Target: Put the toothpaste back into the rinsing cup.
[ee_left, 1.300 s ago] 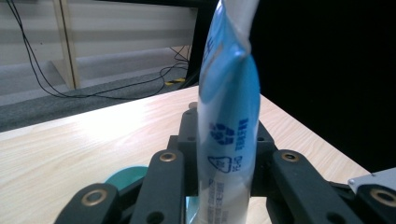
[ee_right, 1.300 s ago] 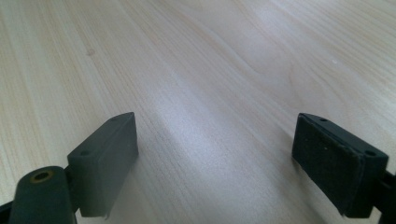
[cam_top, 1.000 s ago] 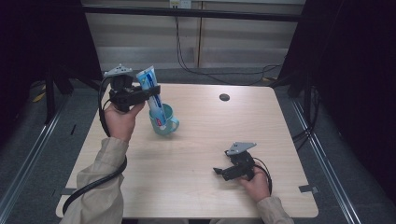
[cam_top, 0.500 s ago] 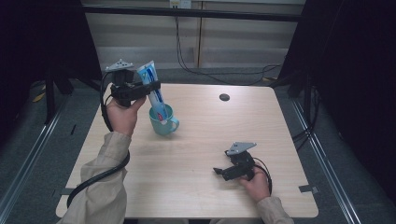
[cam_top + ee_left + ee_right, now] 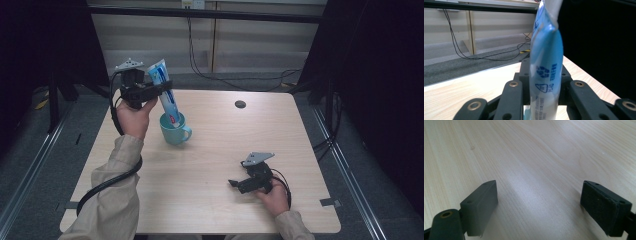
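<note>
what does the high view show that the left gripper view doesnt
High view alone: the teal mug with the tube's lower end inside it, the right gripper resting open on the table, both hands, and a dark round spot on the tabletop.

Left gripper view alone: the recycling mark and small print on the tube.

Both: the blue toothpaste tube clamped in the left gripper, the wooden table, the floor cables.
</note>
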A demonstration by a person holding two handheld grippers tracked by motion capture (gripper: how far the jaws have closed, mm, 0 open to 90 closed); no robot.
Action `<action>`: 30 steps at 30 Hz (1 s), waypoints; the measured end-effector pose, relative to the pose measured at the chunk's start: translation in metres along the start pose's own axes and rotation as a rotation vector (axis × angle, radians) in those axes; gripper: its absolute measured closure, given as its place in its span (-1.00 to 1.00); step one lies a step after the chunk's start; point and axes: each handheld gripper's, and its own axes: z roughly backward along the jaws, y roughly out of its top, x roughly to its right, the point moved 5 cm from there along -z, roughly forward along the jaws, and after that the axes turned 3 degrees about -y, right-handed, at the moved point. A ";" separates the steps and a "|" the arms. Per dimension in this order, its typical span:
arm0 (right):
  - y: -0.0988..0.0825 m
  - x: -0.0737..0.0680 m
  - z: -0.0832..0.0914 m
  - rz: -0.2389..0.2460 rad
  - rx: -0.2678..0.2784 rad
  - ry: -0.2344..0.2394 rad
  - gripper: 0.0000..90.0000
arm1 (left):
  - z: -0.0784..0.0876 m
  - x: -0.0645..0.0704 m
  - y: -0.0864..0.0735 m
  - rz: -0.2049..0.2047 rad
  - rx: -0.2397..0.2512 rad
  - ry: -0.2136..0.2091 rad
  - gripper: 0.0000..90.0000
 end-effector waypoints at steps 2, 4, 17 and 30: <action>0.000 0.000 0.000 0.000 0.000 0.000 -0.69 | -0.002 -0.002 0.000 0.005 0.003 0.003 0.65; 0.000 0.000 0.000 -0.001 0.000 0.000 -0.69 | -0.002 -0.002 0.000 0.006 0.008 0.004 0.65; 0.000 0.000 0.000 -0.003 0.000 0.002 -0.69 | -0.011 -0.010 0.001 0.013 0.013 0.012 0.64; 0.000 0.000 0.000 -0.003 0.001 0.002 -0.69 | -0.015 -0.018 0.004 0.016 0.022 0.027 0.64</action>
